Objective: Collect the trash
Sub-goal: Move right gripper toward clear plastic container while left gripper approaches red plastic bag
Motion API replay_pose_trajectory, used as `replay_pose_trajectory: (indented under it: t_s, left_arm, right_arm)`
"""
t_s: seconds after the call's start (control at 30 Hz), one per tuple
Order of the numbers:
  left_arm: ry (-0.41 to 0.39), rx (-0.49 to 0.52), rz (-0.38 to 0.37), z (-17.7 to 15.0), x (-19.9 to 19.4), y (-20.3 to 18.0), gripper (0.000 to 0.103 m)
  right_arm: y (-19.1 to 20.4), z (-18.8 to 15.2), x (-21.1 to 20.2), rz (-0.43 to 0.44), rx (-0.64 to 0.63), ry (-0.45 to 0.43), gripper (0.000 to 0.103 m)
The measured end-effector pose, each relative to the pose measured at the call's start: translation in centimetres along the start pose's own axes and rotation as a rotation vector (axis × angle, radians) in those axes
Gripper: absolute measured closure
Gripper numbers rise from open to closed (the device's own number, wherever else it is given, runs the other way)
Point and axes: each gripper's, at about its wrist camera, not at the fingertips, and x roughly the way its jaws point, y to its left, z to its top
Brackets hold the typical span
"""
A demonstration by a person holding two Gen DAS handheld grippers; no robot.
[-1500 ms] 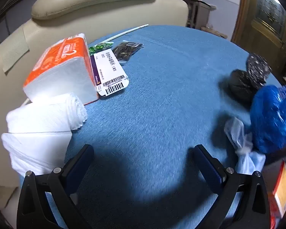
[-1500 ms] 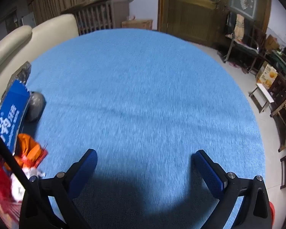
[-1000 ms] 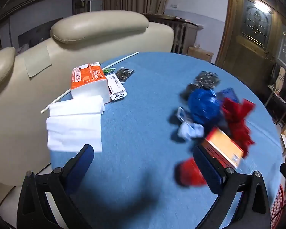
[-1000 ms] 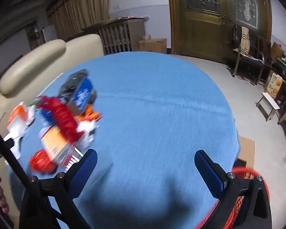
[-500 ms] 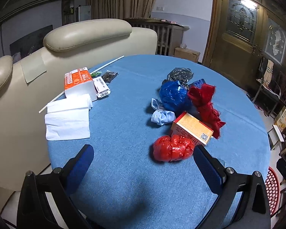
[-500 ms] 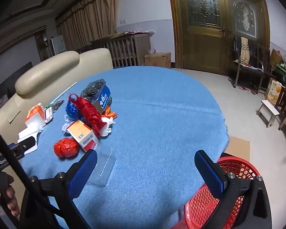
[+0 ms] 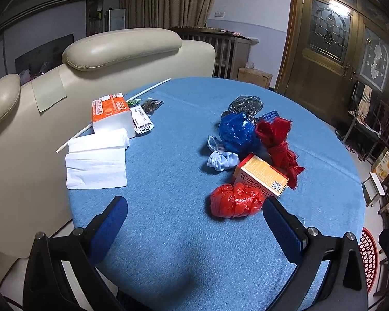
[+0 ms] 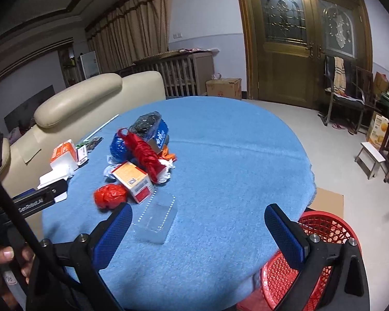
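Blue-clothed round table (image 7: 168,246): trash heap at centre, with red crumpled bag (image 7: 234,200), orange carton (image 7: 260,176) touching it at 1 o'clock, blue bag (image 7: 237,132) beyond. Left gripper (image 7: 194,229) and right gripper (image 8: 198,235) both spread wide, empty. Red basket (image 8: 321,238) at table's 5 o'clock.

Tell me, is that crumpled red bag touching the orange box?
Touching. The left wrist view shows the crumpled red bag pressed against the orange box's lower edge, no blue cloth between.

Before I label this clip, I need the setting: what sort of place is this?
Most likely a home living room: a cream sofa beside a round table, curtains, and ornate wooden double doors.
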Motion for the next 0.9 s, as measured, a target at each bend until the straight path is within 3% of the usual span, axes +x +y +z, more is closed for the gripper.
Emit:
replay_pose_trajectory:
  t_s: [0.9]
  left_arm:
    - [0.000, -0.003, 0.009, -0.5, -0.2, 0.7, 0.000]
  right_arm:
    - [3.3, -1.3, -0.8, 0.059, -0.068, 0.007, 0.000]
